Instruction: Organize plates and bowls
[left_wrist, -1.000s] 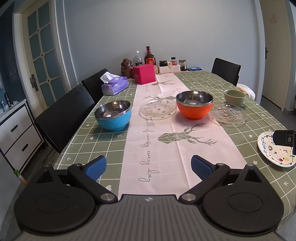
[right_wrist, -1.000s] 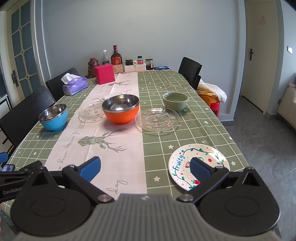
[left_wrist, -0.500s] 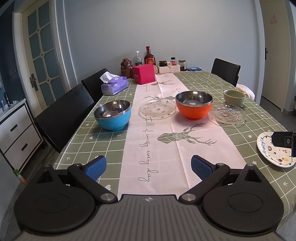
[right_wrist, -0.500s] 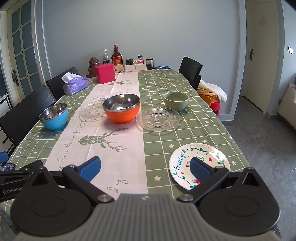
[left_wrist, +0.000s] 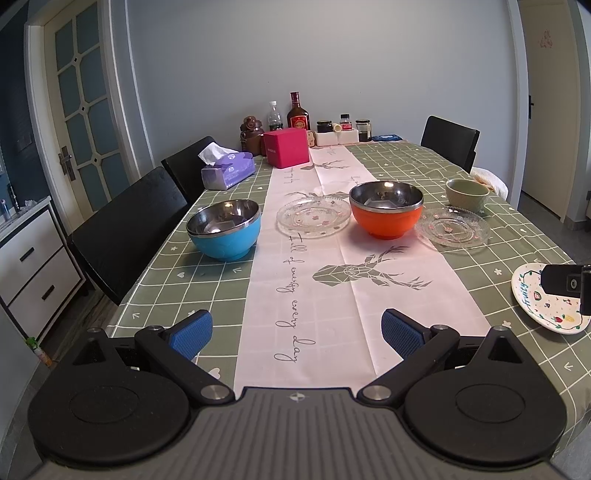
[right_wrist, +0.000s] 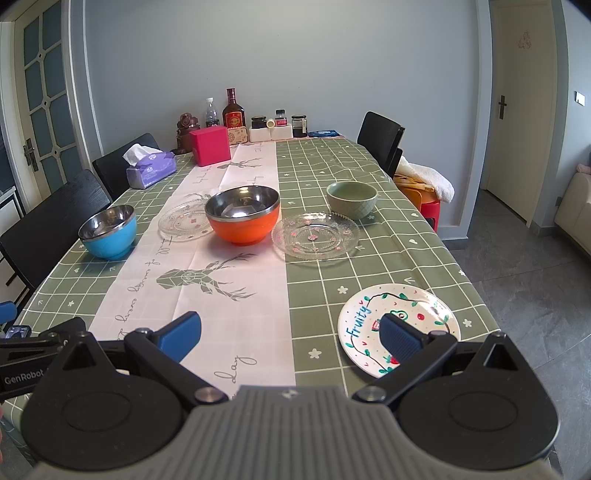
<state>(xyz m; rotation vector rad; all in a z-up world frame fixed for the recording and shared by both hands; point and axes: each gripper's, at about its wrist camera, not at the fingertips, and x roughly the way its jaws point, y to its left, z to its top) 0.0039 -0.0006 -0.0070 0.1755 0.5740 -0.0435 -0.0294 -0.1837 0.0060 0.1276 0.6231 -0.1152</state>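
On the table stand a blue bowl (left_wrist: 224, 229) (right_wrist: 108, 231), a glass plate (left_wrist: 314, 218) (right_wrist: 183, 222), an orange bowl (left_wrist: 386, 209) (right_wrist: 242, 215), a second glass plate (left_wrist: 452, 230) (right_wrist: 316, 235) and a green ceramic bowl (left_wrist: 467, 192) (right_wrist: 352, 199). A white "Fruity" plate (right_wrist: 397, 314) (left_wrist: 535, 299) lies near the front right edge. My left gripper (left_wrist: 297, 332) is open and empty over the near edge at the pink runner. My right gripper (right_wrist: 291, 334) is open and empty, its right finger over the Fruity plate.
At the far end stand a pink box (left_wrist: 286, 147), a purple tissue pack (left_wrist: 227, 170), bottles and jars (left_wrist: 298, 114). Black chairs (left_wrist: 129, 229) line the left side, another (right_wrist: 382, 142) at the far right. A red stool with towel (right_wrist: 428, 184) stands right of the table.
Both grippers have drifted slightly forward toward the table; nothing on the table has moved and both stay open.
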